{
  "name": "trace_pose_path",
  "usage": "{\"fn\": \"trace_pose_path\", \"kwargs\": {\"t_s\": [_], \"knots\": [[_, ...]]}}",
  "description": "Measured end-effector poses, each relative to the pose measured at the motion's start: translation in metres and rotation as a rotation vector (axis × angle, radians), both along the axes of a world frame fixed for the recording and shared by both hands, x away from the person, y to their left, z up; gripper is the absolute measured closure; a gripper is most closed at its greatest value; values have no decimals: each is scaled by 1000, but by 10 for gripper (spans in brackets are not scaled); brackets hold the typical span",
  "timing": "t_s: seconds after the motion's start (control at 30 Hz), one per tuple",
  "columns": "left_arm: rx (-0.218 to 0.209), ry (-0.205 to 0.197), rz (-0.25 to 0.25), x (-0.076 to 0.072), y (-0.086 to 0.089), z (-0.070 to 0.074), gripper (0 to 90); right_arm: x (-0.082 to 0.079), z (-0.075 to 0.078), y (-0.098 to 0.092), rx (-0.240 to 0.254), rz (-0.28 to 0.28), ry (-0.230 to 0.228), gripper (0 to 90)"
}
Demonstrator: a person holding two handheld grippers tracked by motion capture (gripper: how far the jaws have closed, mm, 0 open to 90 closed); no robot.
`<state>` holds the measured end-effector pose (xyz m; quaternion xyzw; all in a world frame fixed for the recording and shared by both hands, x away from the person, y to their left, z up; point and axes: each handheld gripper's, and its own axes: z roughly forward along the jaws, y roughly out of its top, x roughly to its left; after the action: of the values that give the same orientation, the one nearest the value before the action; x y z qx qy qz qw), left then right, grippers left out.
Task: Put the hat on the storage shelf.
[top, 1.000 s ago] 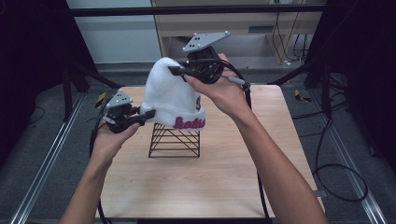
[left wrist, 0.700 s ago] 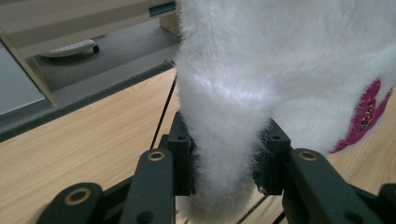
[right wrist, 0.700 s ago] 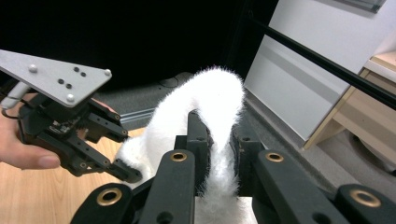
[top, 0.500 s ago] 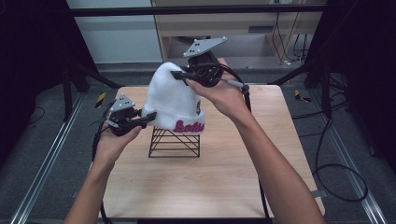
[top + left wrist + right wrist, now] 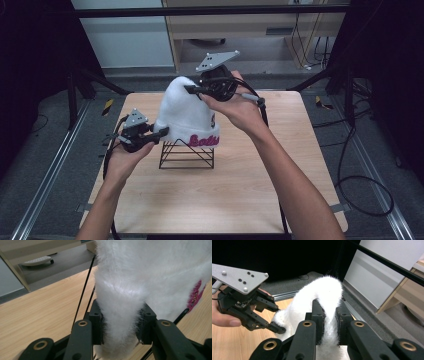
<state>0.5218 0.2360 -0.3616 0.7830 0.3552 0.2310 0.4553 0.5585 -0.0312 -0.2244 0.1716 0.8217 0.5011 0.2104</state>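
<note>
Near left, the left hand-held gripper has its jaws pinched tight on the lower rim of the fluffy white hat, which sits draped over a black wire rack at the middle of the wooden worktop. Farther back, the right hand-held gripper is clamped on a fold of the hat's crown.
</note>
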Motion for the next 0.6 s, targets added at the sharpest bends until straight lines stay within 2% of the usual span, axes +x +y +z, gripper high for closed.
{"fn": "trace_pose_path", "kwargs": {"t_s": [0.27, 0.6], "knots": [[3, 4, 21, 2, 1, -11, 632, 3, -10, 2, -2, 3, 13, 810], [13, 16, 22, -2, 7, -21, 632, 0, -23, 3, -16, 16, 24, 809]]}}
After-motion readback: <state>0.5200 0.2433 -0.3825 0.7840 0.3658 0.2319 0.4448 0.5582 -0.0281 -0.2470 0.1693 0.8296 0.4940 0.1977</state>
